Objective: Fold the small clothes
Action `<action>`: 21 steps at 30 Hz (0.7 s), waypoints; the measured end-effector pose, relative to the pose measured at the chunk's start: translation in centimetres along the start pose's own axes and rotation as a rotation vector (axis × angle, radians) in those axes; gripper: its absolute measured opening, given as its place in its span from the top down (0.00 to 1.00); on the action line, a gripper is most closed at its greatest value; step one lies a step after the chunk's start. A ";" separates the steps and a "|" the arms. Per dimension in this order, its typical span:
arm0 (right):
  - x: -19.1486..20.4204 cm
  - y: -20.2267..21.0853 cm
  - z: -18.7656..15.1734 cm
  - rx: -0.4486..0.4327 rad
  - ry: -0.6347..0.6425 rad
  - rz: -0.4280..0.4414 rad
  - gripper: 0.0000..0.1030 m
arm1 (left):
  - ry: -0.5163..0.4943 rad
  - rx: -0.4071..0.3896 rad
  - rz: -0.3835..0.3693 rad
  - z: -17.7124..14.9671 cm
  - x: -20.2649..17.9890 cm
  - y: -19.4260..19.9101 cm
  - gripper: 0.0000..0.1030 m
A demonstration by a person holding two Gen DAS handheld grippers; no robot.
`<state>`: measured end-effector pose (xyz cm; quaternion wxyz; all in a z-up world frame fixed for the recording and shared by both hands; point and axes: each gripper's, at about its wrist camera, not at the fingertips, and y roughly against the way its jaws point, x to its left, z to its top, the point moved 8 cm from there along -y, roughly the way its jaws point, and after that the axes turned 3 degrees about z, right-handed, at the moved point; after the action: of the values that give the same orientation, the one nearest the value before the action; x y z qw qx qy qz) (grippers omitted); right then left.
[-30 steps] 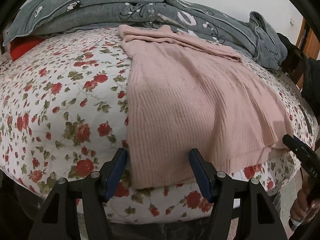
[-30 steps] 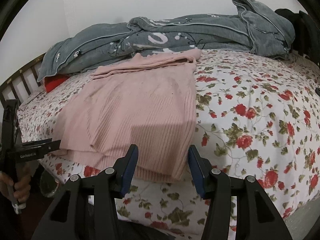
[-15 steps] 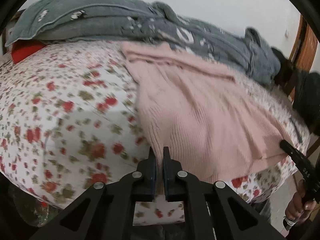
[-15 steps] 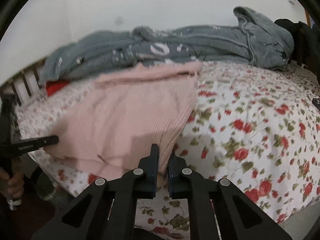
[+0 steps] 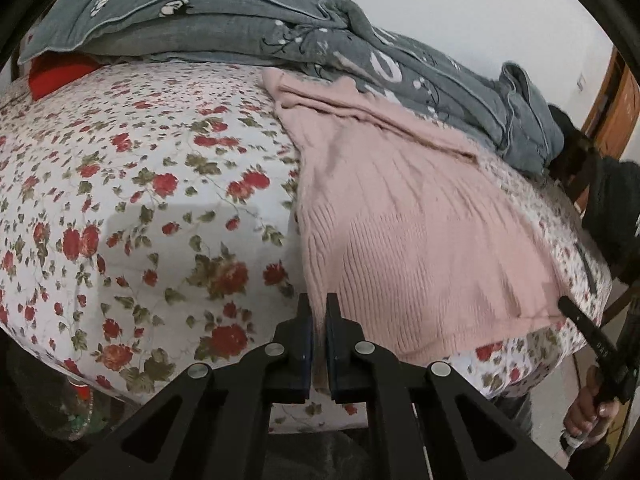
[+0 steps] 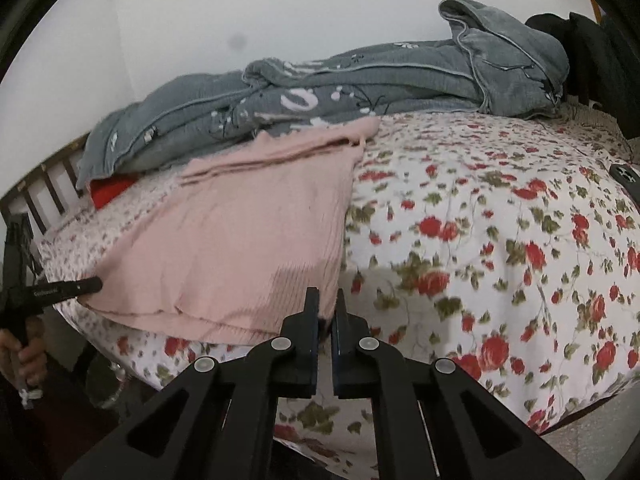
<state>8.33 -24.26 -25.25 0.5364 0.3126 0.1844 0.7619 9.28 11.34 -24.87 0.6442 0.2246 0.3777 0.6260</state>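
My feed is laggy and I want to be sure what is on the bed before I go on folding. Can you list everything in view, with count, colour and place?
pink knit garment: one, pale pink, flat on the bed, near hem at the bed's front edge
floral bedsheet: one, white with red roses, covers the bed
grey quilt: one, grey with white print, bunched along the far side by the wall
red item: one, red, half hidden under the quilt's end
phone: one, dark, on the sheet at the right wrist view's right edge
dark clothing: black, heaped beyond the quilt
left hand-held gripper: shut on the garment's near corner
right hand-held gripper: shut on the other near corner
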 end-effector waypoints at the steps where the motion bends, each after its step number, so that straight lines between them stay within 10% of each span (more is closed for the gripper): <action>1: -0.1 -0.2 -0.2 0.006 0.003 -0.005 0.96 | -0.009 0.005 0.002 -0.1 -0.1 -0.1 0.93; 11: -0.1 -0.6 -0.9 0.044 0.002 0.013 0.92 | 0.010 0.025 -0.025 -0.6 0.8 0.0 0.85; 21: 0.1 0.6 0.2 0.000 -0.004 0.039 0.55 | 0.007 0.043 -0.005 -0.6 0.5 -1.1 0.75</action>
<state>8.01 -24.39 -24.71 0.5220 0.3174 0.1774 0.7716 9.49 11.63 -26.20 0.6395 0.2351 0.3938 0.6170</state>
